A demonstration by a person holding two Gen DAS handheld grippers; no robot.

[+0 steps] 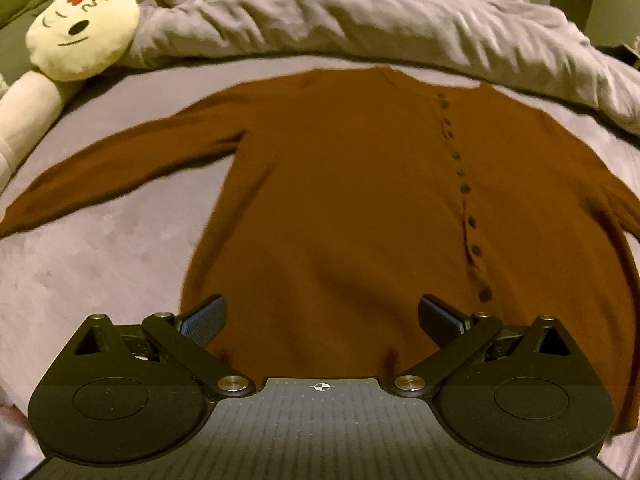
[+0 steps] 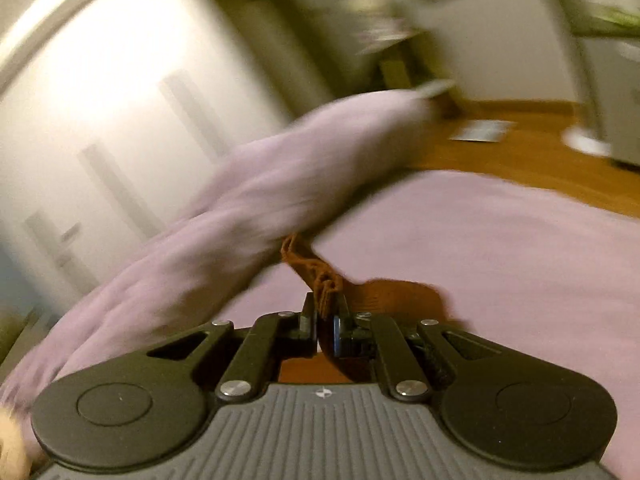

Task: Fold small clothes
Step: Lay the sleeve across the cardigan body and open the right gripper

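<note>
the cardigan (image 1: 340, 200) lay flat on the bed (image 1: 100, 248), buttons up, sleeves spread for folding. the left gripper (image 1: 320, 316) hovered over its hem, jaws spread. the right gripper (image 2: 326, 316) pinched a bunched sleeve end (image 2: 320, 276), probably to fold it inward.

Both views are dim and warm, yellow-tinted, with fisheye bending and dark corners at the rim. The left wrist view is fairly sharp, slightly soft toward 12 o'clock; the cardigan (image 1: 340, 200) shows soft shadows in its creases. The right wrist view is heavily motion-blurred, with glare on the wardrobe (image 2: 100, 80) toward 10 o'clock.
</note>
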